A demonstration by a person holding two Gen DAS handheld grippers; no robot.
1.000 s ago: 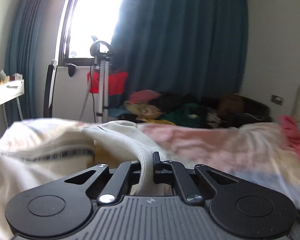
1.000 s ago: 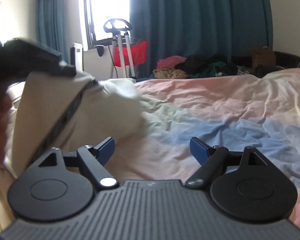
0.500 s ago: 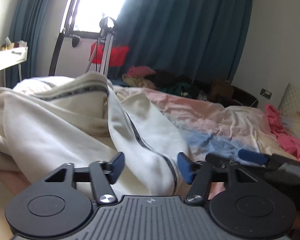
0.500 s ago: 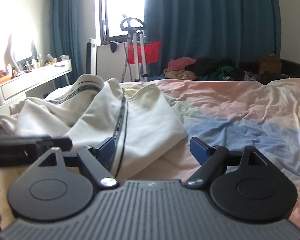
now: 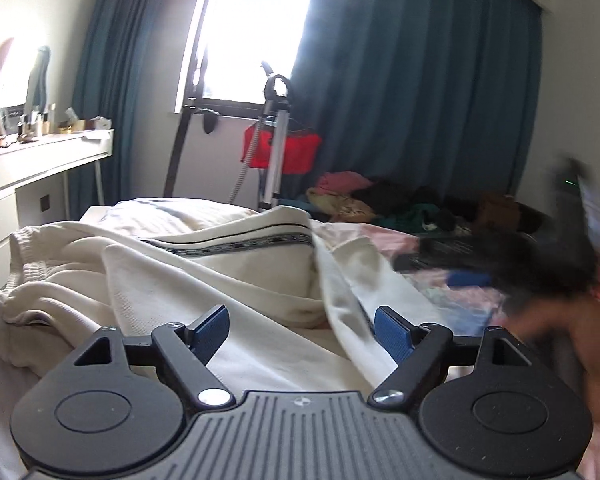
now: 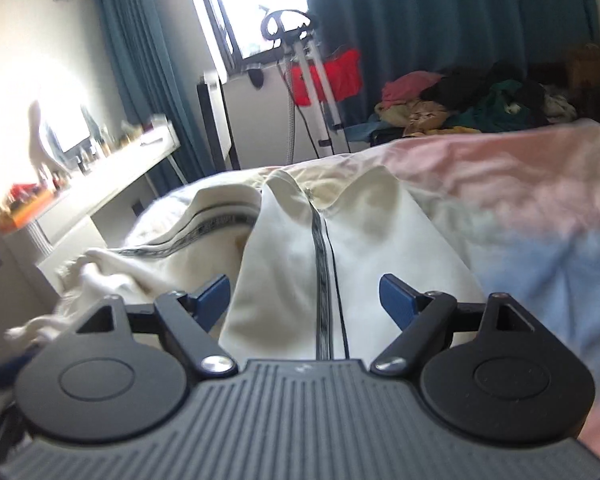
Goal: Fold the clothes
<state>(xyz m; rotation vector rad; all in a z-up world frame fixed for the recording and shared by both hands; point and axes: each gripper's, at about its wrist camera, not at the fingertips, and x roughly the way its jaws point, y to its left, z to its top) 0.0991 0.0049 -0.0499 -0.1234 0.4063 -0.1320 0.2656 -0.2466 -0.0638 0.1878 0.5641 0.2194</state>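
A cream garment with a dark patterned side stripe lies crumpled on the bed. My left gripper hovers low over it, its jaws opening wide. A fold of the cloth runs under the gap near the right blue pad, and neither pad presses on it. In the right wrist view, the same cream garment shows its striped fold straight ahead. My right gripper stands open just above it with nothing pinched. That right gripper also appears blurred at the right of the left wrist view.
The bed cover is pastel pink and blue and stretches to the right. A white desk with small items stands at the left. A steamer stand with red cloth and a clothes pile sit before dark curtains. A person's hand is at right.
The left gripper let go of the cream cloth and opened wide, and the fold dropped onto the bed. The right gripper swung left and now sits over the striped fold.
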